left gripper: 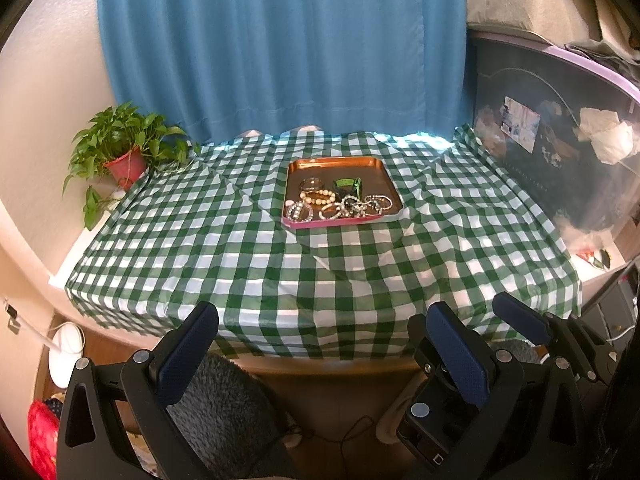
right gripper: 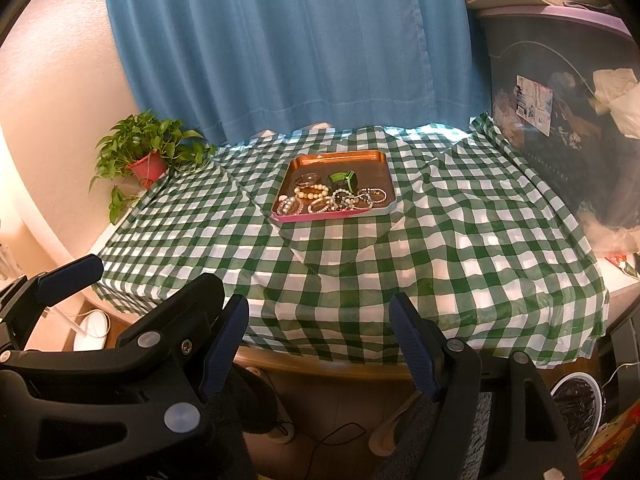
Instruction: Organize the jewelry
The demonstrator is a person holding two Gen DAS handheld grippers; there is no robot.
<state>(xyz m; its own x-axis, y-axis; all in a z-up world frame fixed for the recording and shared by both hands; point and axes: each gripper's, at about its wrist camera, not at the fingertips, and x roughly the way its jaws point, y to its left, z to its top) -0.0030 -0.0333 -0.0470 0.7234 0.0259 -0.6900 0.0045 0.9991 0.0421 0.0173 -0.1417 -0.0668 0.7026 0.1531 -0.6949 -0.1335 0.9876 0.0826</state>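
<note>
A copper tray with a pink front rim (left gripper: pixel 340 163) (right gripper: pixel 340 157) sits at the far middle of the green-checked table. It holds a heap of jewelry: a pearl bead bracelet (left gripper: pixel 318 197) (right gripper: pixel 312 191), several beaded and rhinestone bracelets (left gripper: pixel 300 212) (right gripper: pixel 288 206), a metal bangle (left gripper: pixel 311 183) and a green band (left gripper: pixel 347 184) (right gripper: pixel 342 178). My left gripper (left gripper: pixel 324 332) is open and empty, below the table's near edge. My right gripper (right gripper: pixel 320 322) is open and empty, also at the near edge. Each gripper also shows in the other's view.
A potted green plant (left gripper: pixel 124 148) (right gripper: pixel 148 152) stands at the table's far left corner. A blue curtain (left gripper: pixel 280 40) hangs behind. A dark plastic bin (left gripper: pixel 552 140) (right gripper: pixel 568 128) borders the right side. The checked cloth (left gripper: pixel 280 260) is creased in front of the tray.
</note>
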